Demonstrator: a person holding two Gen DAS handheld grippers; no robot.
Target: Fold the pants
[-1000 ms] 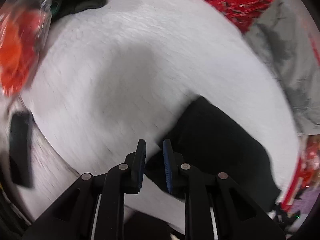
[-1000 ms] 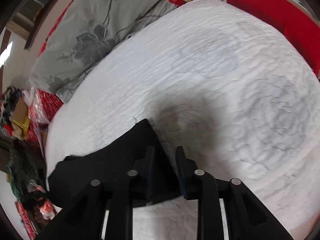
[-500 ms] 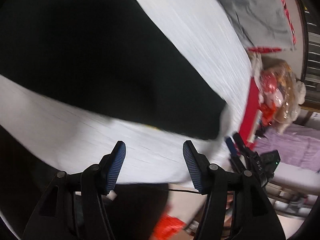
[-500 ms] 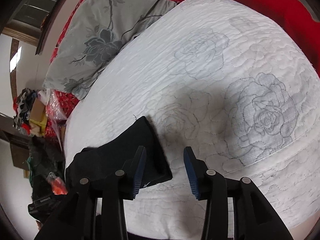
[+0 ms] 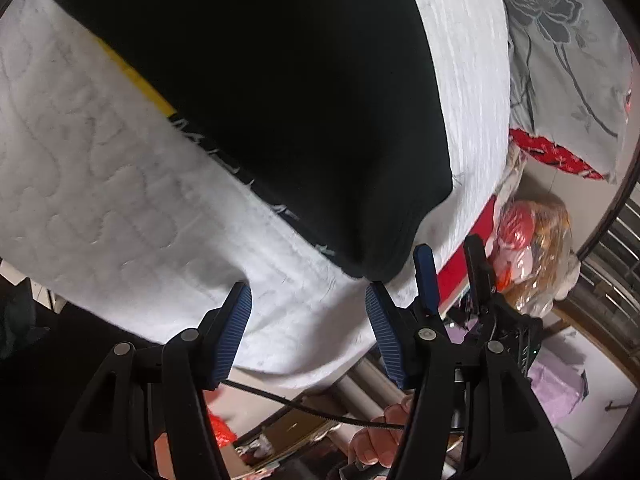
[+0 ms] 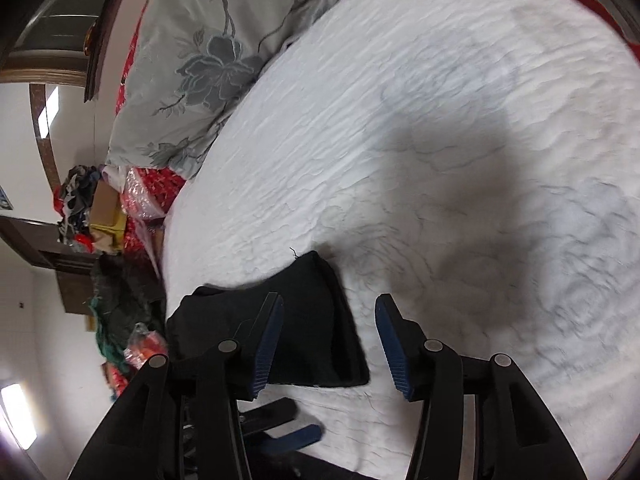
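Both my grippers, left [image 5: 308, 312] and right [image 6: 329, 340], have jaws apart, empty. Black pants [image 5: 280, 92] lie on the bed [image 6: 460, 140] edge; a careless grab could drag them off.

pants [image 5: 280, 100]: 1 | tools: 2, left tool [image 5: 308, 320], right tool [image 6: 329, 340] | quilt [image 6: 440, 120]: 1 | pillow [image 6: 208, 48]: 1

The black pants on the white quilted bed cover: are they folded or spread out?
Folded. In the right wrist view the black pants lie as a compact block with layered edges on the white quilted bed cover.
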